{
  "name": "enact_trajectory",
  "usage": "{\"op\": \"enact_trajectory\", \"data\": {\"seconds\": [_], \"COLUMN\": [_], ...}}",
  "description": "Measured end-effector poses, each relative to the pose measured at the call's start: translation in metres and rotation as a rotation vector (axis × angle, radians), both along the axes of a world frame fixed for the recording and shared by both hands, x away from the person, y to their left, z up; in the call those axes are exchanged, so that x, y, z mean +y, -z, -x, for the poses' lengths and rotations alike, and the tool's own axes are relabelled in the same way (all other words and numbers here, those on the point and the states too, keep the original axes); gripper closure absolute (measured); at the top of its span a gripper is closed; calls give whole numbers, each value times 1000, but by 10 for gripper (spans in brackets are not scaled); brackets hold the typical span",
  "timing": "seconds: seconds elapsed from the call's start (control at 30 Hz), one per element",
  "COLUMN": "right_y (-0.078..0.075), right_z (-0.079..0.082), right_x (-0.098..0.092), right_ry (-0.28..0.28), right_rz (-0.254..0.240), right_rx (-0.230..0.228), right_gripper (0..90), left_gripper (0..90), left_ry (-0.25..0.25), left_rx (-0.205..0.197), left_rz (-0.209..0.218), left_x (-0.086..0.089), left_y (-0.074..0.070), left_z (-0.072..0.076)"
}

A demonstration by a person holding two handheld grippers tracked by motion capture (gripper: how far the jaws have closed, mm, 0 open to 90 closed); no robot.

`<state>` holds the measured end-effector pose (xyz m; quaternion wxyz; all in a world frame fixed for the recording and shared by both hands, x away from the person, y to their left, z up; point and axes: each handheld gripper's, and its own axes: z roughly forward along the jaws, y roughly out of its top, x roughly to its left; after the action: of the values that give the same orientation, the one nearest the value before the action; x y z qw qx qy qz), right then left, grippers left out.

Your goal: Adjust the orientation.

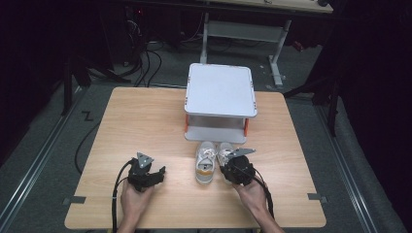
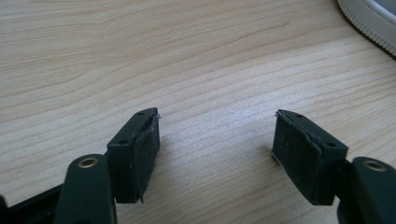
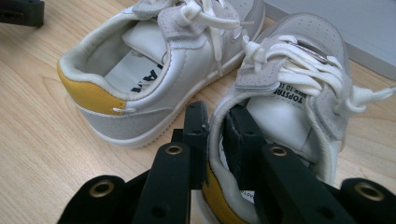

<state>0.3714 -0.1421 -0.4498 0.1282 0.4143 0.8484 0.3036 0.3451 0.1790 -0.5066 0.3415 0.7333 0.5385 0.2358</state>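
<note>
Two small white shoes with yellow heel tabs stand side by side on the wooden table (image 1: 145, 126), toes toward a white rack. My right gripper (image 3: 215, 121) is shut on the heel collar of the right shoe (image 3: 289, 93), one pad inside the shoe and one outside. The left shoe (image 3: 154, 70) stands free beside it. In the high view the right gripper (image 1: 228, 162) sits at the heel of the right shoe (image 1: 224, 153), next to the left shoe (image 1: 205, 162). My left gripper (image 2: 217, 135) rests low over bare wood, open, with nothing between its pads; it lies at the front left (image 1: 160, 172).
A white two-level rack (image 1: 221, 92) with orange posts stands at the table's far middle, its lower board (image 3: 341, 23) just beyond the shoes' toes. A shoe sole's edge (image 2: 369, 18) shows at the top right of the left gripper view. Cables trail from both grippers.
</note>
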Motion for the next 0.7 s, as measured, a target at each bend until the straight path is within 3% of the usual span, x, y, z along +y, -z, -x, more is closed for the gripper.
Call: {"op": "enact_trajectory", "data": {"seconds": [0.27,0.43,0.53,0.7], "right_y": [3,4,2,-1], "right_z": [-1,-2,-4,-4], "right_x": [-1,2,1,-1], "right_ry": [-9,-19,-13,-14], "right_rz": [-40,-60,-97,-114], "right_rx": [18,30,40,47], "right_gripper": [734,650,540,508], "left_gripper": [318,319,320,318], "left_ry": [-1,0,-1,0], "left_rx": [1,1,2,1], "left_rz": [0,2,8,10], "left_x": [0,0,0,1], "left_y": [0,0,0,0], "left_z": [0,0,0,0]}}
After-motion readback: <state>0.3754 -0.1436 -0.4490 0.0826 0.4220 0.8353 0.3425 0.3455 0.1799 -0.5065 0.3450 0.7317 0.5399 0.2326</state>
